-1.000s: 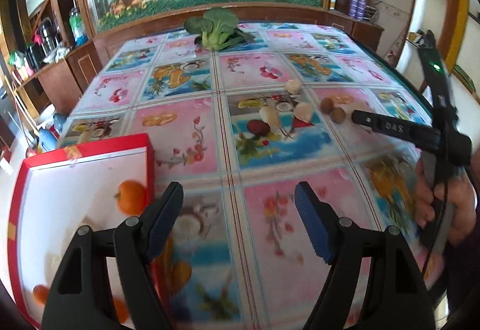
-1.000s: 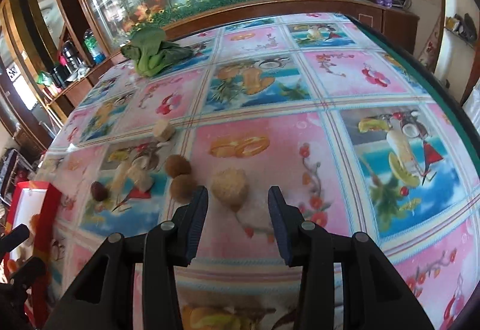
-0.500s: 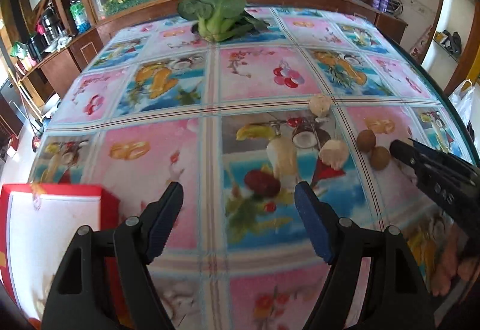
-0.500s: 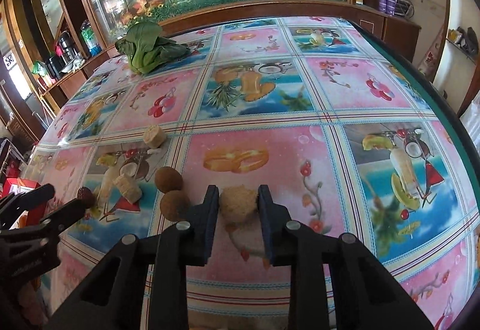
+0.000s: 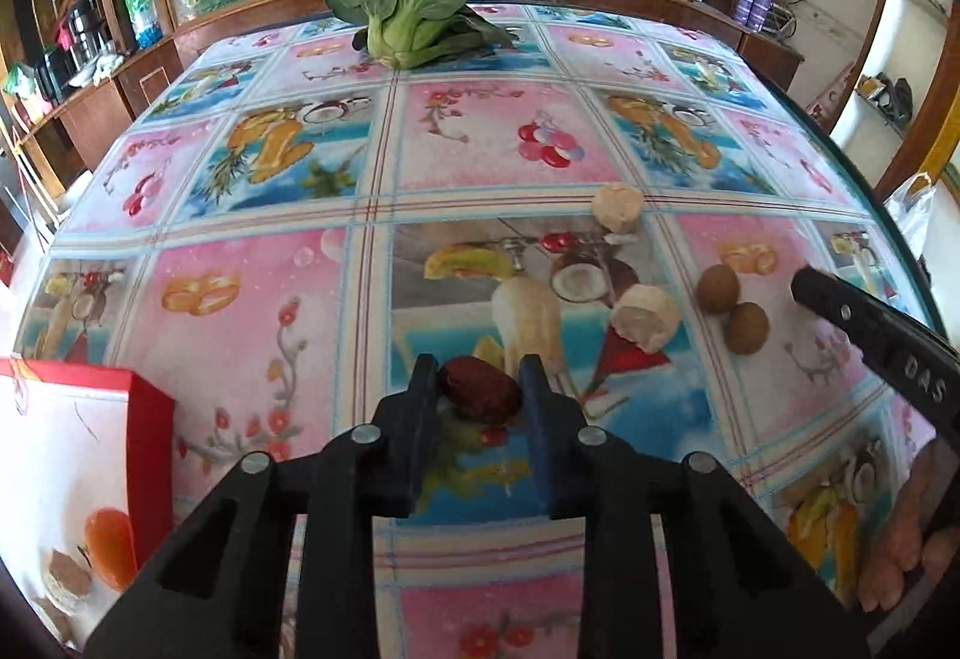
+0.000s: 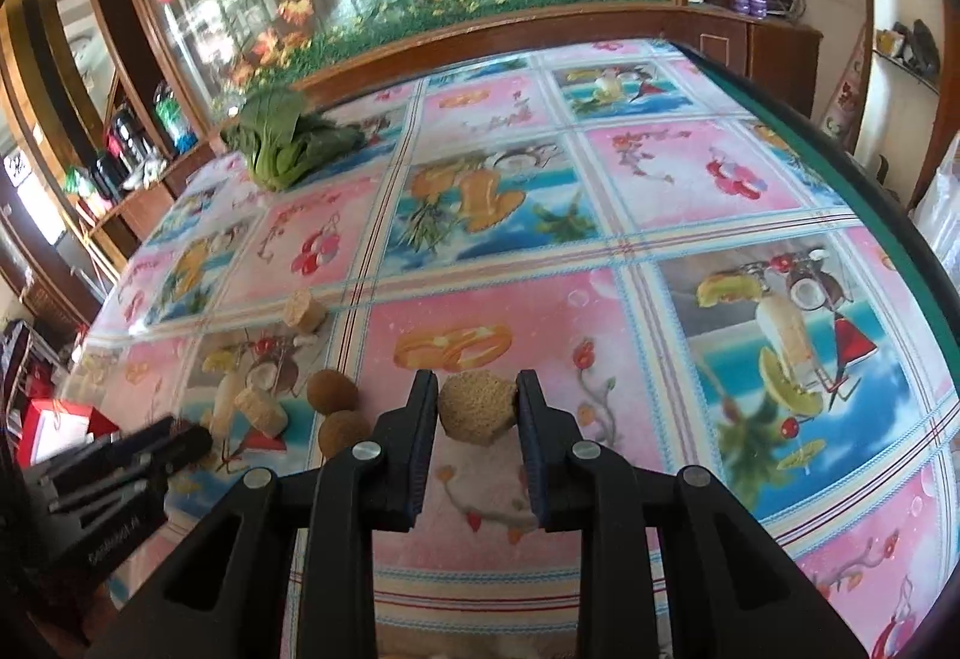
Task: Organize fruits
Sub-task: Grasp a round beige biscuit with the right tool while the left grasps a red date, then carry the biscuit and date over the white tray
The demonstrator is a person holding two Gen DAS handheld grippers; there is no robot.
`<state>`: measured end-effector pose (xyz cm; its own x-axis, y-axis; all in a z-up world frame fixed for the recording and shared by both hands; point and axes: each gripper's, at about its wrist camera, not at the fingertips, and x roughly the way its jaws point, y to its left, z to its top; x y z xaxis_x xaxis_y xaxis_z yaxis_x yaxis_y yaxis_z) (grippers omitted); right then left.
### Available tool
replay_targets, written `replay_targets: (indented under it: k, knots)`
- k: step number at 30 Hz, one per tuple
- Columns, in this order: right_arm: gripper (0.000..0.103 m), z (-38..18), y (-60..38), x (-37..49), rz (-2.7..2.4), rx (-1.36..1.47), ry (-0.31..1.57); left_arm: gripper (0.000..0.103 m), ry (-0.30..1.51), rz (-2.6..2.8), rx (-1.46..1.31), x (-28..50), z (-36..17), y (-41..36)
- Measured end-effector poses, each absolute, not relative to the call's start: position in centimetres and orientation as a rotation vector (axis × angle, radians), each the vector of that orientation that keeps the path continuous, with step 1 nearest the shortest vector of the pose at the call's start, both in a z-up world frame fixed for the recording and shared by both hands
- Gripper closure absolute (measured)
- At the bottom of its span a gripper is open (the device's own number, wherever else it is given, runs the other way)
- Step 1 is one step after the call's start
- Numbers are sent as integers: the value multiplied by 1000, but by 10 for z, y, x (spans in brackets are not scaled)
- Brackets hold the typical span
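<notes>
Jaws of my left gripper (image 5: 478, 389) are closing on the dark red oval fruit (image 5: 478, 390), lower centre; my right gripper (image 6: 477, 398) clamps the tan spongy chunk (image 6: 477, 407). I'd lift both slowly off the tabletop (image 5: 270, 311).

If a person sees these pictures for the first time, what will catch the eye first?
Probably the bright fruit-print tablecloth that covers the table. Then the two grippers: the left gripper is closing around a dark red date, and the right gripper clamps a rough tan chunk. A leafy green lies at the far edge.
</notes>
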<state>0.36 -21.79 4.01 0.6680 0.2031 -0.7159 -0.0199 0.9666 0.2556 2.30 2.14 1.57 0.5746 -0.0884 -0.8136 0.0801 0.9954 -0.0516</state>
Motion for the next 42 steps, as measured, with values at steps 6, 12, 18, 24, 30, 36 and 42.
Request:
replay_targets:
  k: [6, 12, 18, 24, 30, 36, 42]
  knots:
    - [78, 47, -227, 0, 110, 269, 771, 74, 876, -131, -6, -12, 42, 15]
    - [78, 56, -230, -9, 119, 278, 698, 74, 719, -146, 26, -68, 87, 14]
    - [78, 59, -231, -16, 105, 274, 660, 74, 569, -73, 65, -124, 120, 33]
    - [78, 66, -220, -31, 97, 254, 622, 74, 541, 30, 63, -153, 123, 78]
    - [78, 87, -167, -66, 223, 236, 576, 74, 569, 168, -20, -162, 119, 158]
    - [78, 98, -60, -76, 542, 209, 683, 74, 611, 310, -110, -170, 109, 237]
    - [78, 100, 37, -79, 708, 143, 776, 74, 646, 393, -212, -178, 89, 287]
